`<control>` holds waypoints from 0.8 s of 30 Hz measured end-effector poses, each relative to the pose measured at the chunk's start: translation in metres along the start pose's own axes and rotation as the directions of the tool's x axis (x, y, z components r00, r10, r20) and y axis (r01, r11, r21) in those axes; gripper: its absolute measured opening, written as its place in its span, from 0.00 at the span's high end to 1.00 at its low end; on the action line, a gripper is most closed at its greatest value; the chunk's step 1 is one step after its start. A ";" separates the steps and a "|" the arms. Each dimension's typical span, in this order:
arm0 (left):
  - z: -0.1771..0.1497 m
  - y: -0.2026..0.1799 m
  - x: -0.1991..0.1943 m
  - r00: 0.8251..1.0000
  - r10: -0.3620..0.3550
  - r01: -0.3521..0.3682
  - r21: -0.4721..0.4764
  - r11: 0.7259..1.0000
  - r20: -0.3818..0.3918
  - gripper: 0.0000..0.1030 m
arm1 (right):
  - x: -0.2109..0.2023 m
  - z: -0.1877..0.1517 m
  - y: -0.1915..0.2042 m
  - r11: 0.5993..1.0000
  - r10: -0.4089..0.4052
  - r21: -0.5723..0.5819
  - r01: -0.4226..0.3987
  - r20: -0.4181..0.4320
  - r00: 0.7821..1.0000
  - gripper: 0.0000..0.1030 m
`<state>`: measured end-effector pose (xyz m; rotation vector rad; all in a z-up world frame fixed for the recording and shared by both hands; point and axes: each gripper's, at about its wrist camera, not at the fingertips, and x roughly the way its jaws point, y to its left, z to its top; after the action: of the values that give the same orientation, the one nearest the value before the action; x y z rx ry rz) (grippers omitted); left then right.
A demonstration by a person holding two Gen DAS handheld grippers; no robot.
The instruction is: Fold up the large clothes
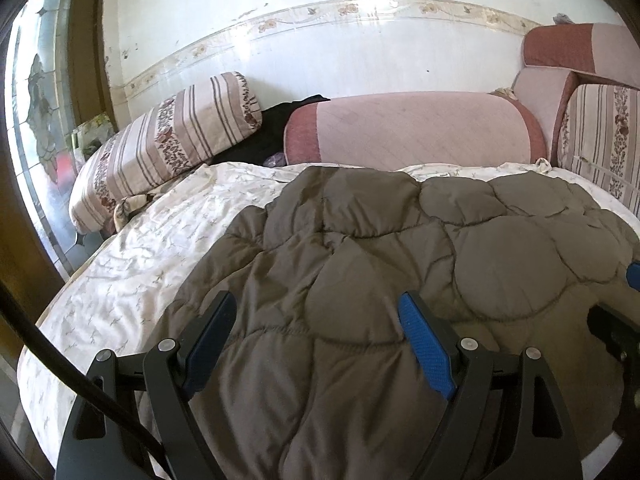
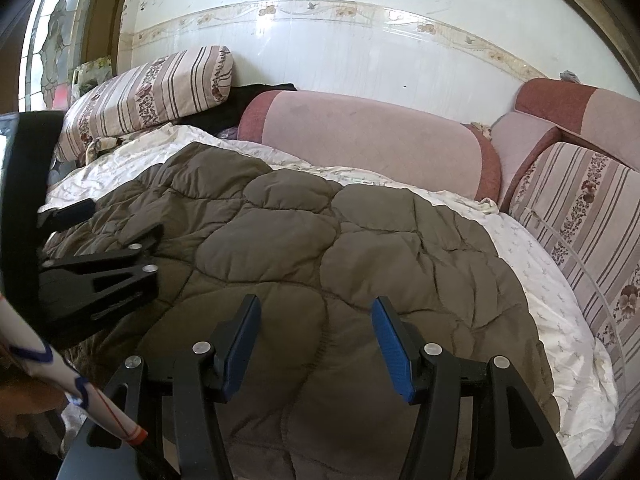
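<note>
A brown quilted jacket (image 2: 304, 248) lies spread across the middle of both views on a white sheet (image 1: 132, 248), with striped and pink cushions behind it in the upper part of each frame. The left gripper (image 1: 320, 340) and right gripper (image 2: 316, 344) both hover over the near edge with jaws apart and nothing between the pads. The jacket looks puffy, soft and light, probably slippery-faced. A stitched hem or seam near the bottom edge seems the surest place to pinch.
</note>
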<state>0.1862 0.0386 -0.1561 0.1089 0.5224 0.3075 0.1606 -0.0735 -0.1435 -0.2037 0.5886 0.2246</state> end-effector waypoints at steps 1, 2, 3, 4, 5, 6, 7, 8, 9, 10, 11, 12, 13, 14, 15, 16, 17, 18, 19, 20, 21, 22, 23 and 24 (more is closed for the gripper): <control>-0.001 0.001 -0.003 1.000 0.000 0.000 -0.003 1.000 0.000 0.20 | -0.001 0.000 -0.001 1.000 -0.004 0.003 0.004 0.000 1.000 0.39; -0.003 0.003 -0.005 1.000 0.001 -0.001 -0.006 1.000 -0.002 0.20 | -0.002 0.000 -0.003 1.000 -0.008 0.008 0.008 0.001 1.000 0.39; -0.005 0.005 -0.007 1.000 0.004 -0.004 -0.007 1.000 -0.006 0.20 | -0.003 -0.001 -0.004 1.000 -0.012 0.014 0.012 0.001 1.000 0.39; -0.007 0.007 -0.010 1.000 0.004 -0.004 -0.008 1.000 -0.010 0.20 | -0.003 -0.001 -0.005 1.000 -0.015 0.019 0.015 0.000 1.000 0.39; -0.010 0.008 -0.011 1.000 0.003 -0.003 -0.010 1.000 -0.013 0.20 | -0.004 -0.002 -0.006 1.000 -0.017 0.025 0.018 -0.005 1.000 0.38; -0.012 0.011 -0.012 1.000 0.005 -0.005 -0.012 1.000 -0.017 0.20 | -0.005 -0.003 -0.007 0.999 -0.020 0.032 0.020 -0.009 1.000 0.38; -0.013 0.012 -0.013 1.000 0.005 -0.005 -0.013 1.000 -0.018 0.20 | -0.005 -0.004 -0.008 0.999 -0.021 0.037 0.021 -0.012 1.000 0.38; -0.014 0.014 -0.014 1.000 0.006 -0.007 -0.014 1.000 -0.019 0.20 | -0.006 -0.006 -0.010 0.999 -0.023 0.041 0.023 -0.016 1.000 0.38; -0.014 0.015 -0.014 1.000 0.008 -0.008 -0.015 1.000 -0.020 0.20 | -0.007 -0.008 -0.011 0.999 -0.026 0.045 0.026 -0.021 0.999 0.38; -0.015 0.016 -0.014 1.000 0.010 -0.011 -0.016 1.000 -0.021 0.20 | -0.008 -0.009 -0.011 0.998 -0.028 0.047 0.029 -0.024 0.999 0.38; -0.016 0.017 -0.015 1.000 0.011 -0.011 -0.019 1.000 -0.021 0.20 | -0.008 -0.010 -0.012 0.998 -0.031 0.051 0.032 -0.028 0.999 0.38; -0.017 0.018 -0.015 1.000 0.010 -0.011 -0.020 1.000 -0.023 0.20 | -0.009 -0.012 -0.012 0.998 -0.032 0.054 0.034 -0.032 0.999 0.38; -0.017 0.018 -0.016 1.000 0.010 -0.011 -0.019 1.000 -0.026 0.20 | -0.009 -0.014 -0.013 0.998 -0.031 0.056 0.034 -0.039 0.999 0.38; -0.019 0.019 -0.016 1.000 0.009 -0.010 -0.018 1.000 -0.028 0.20 | -0.008 -0.015 -0.013 0.998 -0.032 0.058 0.034 -0.044 0.999 0.38; -0.020 0.019 -0.017 0.999 0.010 -0.010 -0.014 1.000 -0.032 0.20 | -0.007 -0.018 -0.012 0.998 -0.034 0.058 0.037 -0.053 0.998 0.37; -0.021 0.018 -0.017 0.999 0.010 -0.010 -0.011 1.000 -0.033 0.20 | -0.006 -0.019 -0.012 0.998 -0.036 0.055 0.039 -0.059 0.998 0.36; -0.021 0.017 -0.017 0.999 0.010 -0.011 -0.008 1.000 -0.035 0.20 | -0.004 -0.021 -0.011 0.998 -0.041 0.049 0.044 -0.068 0.997 0.35; -0.021 0.017 -0.017 0.999 0.011 -0.011 -0.005 1.000 -0.037 0.20 | -0.003 -0.023 -0.011 0.998 -0.044 0.047 0.048 -0.072 0.996 0.35; -0.022 0.016 -0.017 0.999 0.010 -0.010 -0.003 1.000 -0.038 0.20 | -0.002 -0.024 -0.010 0.998 -0.047 0.045 0.051 -0.077 0.996 0.34; -0.022 0.017 -0.017 0.999 0.010 -0.010 -0.002 1.000 -0.039 0.20 | -0.002 -0.025 -0.010 0.998 -0.051 0.044 0.054 -0.078 0.996 0.34; -0.022 0.017 -0.018 0.999 0.008 -0.008 -0.003 1.000 -0.039 0.20 | -0.002 -0.025 -0.010 0.997 -0.054 0.046 0.057 -0.078 0.996 0.34; -0.023 0.018 -0.019 0.999 0.006 -0.006 -0.005 1.000 -0.039 0.20 | -0.003 -0.026 -0.010 0.997 -0.056 0.049 0.060 -0.078 0.995 0.34; -0.023 0.018 -0.020 0.999 0.005 -0.005 -0.007 1.000 -0.039 0.20 | -0.004 -0.026 -0.010 0.997 -0.056 0.053 0.061 -0.077 0.995 0.34; -0.023 0.018 -0.021 0.999 0.003 -0.004 -0.008 1.000 -0.040 0.20 | -0.006 -0.026 -0.011 0.996 -0.055 0.060 0.060 -0.076 0.996 0.34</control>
<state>0.1527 0.0498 -0.1633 0.0958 0.5604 0.3156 0.1445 -0.0913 -0.1601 -0.1690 0.6618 0.1434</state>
